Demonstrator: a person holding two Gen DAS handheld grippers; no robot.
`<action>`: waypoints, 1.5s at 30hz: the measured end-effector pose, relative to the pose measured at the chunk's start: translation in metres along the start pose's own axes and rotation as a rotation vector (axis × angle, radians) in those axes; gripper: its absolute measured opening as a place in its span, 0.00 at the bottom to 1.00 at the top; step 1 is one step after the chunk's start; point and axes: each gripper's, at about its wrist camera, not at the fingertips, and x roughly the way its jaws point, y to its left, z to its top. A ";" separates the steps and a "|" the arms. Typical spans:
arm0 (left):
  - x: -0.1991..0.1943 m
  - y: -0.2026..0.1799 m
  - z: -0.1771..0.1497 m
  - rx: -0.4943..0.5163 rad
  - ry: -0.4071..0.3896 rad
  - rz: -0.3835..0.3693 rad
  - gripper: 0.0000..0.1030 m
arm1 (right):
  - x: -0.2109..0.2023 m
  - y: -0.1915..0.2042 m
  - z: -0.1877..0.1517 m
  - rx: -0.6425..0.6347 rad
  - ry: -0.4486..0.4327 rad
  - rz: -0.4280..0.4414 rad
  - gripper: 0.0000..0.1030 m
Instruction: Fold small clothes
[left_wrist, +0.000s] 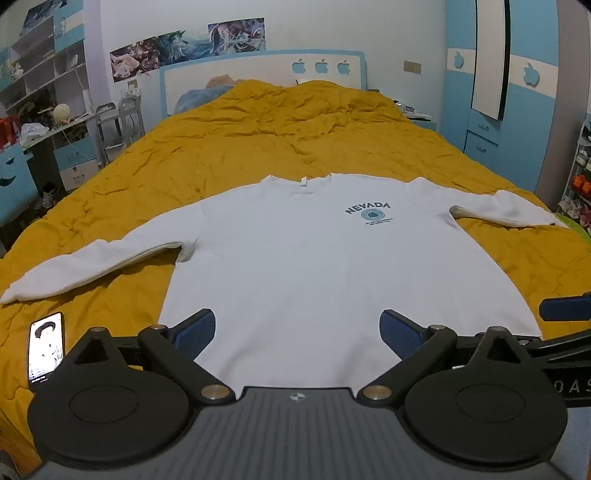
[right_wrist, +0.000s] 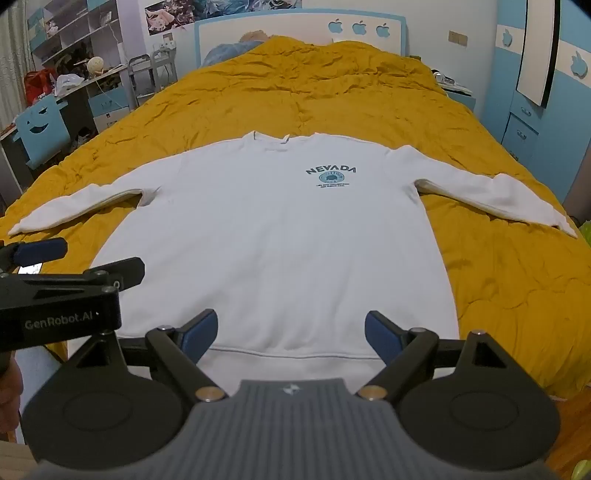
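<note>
A white long-sleeved sweatshirt (left_wrist: 295, 258) with a blue NEVADA print (left_wrist: 367, 212) lies flat, front up, on the yellow bedspread (left_wrist: 277, 129). Both sleeves are spread out to the sides and the collar points away. My left gripper (left_wrist: 297, 330) is open and empty above the hem. My right gripper (right_wrist: 291, 334) is open and empty above the hem (right_wrist: 295, 352) of the sweatshirt (right_wrist: 277, 236). The left gripper's body (right_wrist: 62, 295) shows at the left of the right wrist view. A blue pad of the right gripper (left_wrist: 565, 308) shows at the right edge of the left wrist view.
A phone (left_wrist: 46, 349) with a lit screen lies on the bedspread left of the hem. A desk and shelves (left_wrist: 44, 110) stand left of the bed, a blue wardrobe (left_wrist: 509, 92) right of it. The headboard (left_wrist: 266, 77) is at the far end.
</note>
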 end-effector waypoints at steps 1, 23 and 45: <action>0.000 0.000 0.000 0.004 0.003 0.004 1.00 | 0.000 0.000 0.000 0.000 0.001 -0.001 0.80; 0.006 -0.004 -0.008 0.020 0.005 0.012 1.00 | 0.004 0.001 -0.002 0.001 0.009 -0.001 0.80; 0.007 0.000 -0.009 0.021 0.044 0.016 1.00 | 0.006 0.005 -0.002 -0.001 0.031 0.011 0.80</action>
